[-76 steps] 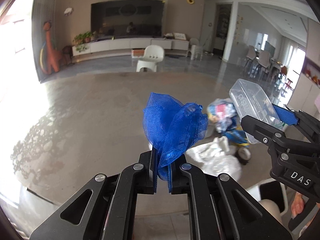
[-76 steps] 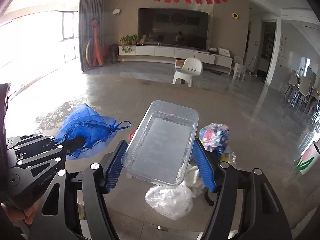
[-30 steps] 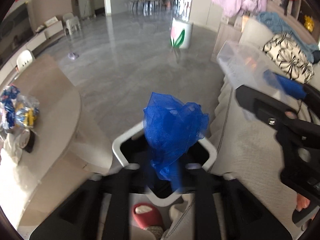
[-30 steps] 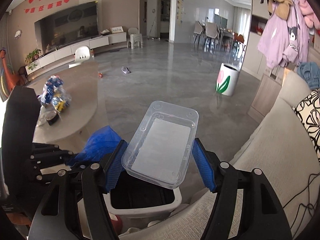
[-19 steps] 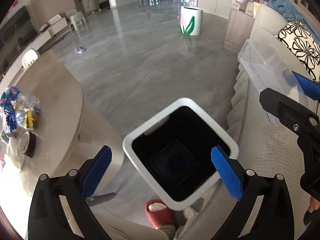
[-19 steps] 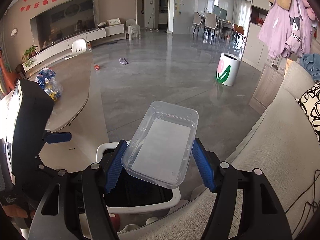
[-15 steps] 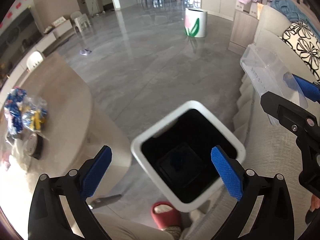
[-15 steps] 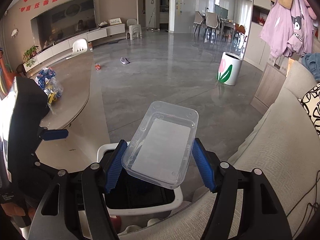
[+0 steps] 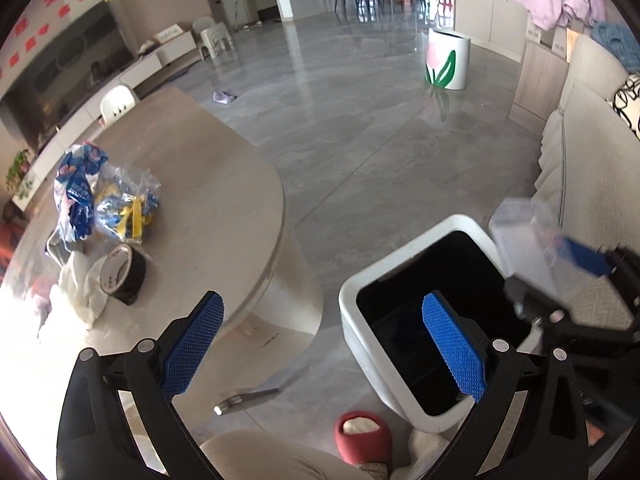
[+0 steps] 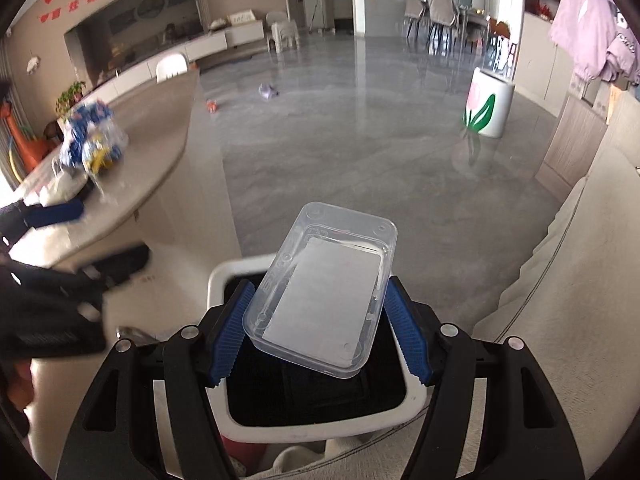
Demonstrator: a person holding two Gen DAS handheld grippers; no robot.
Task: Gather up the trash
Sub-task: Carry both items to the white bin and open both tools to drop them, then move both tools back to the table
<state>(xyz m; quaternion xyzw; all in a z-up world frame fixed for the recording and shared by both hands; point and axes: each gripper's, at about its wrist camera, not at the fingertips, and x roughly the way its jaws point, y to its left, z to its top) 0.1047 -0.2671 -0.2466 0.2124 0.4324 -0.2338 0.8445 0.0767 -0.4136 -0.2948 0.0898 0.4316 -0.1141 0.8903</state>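
Observation:
A clear plastic container (image 10: 324, 292) is clamped between the blue pads of my right gripper (image 10: 320, 332), directly above the dark mouth of the white trash bin (image 10: 218, 280). In the left wrist view the same container (image 9: 528, 240) shows blurred over the bin (image 9: 360, 288) at the right. My left gripper (image 9: 324, 344) is open and holds nothing, pointing at the floor between the bin and the round table (image 9: 224, 208). On that table lie crumpled snack bags (image 9: 104, 196), a black tape roll (image 9: 122, 274) and white plastic (image 9: 76, 292).
A beige sofa (image 10: 560, 280) runs along the right of the bin. A red slipper (image 9: 362, 434) and a metal tool (image 9: 244, 398) lie on the grey floor near the bin. A white flower-printed bin (image 10: 486, 108) stands far across the floor.
The blue mesh bag left my left gripper and went into the bin; that gripper opened wide and swung left toward the table. My right gripper sank closer to the bin with the container.

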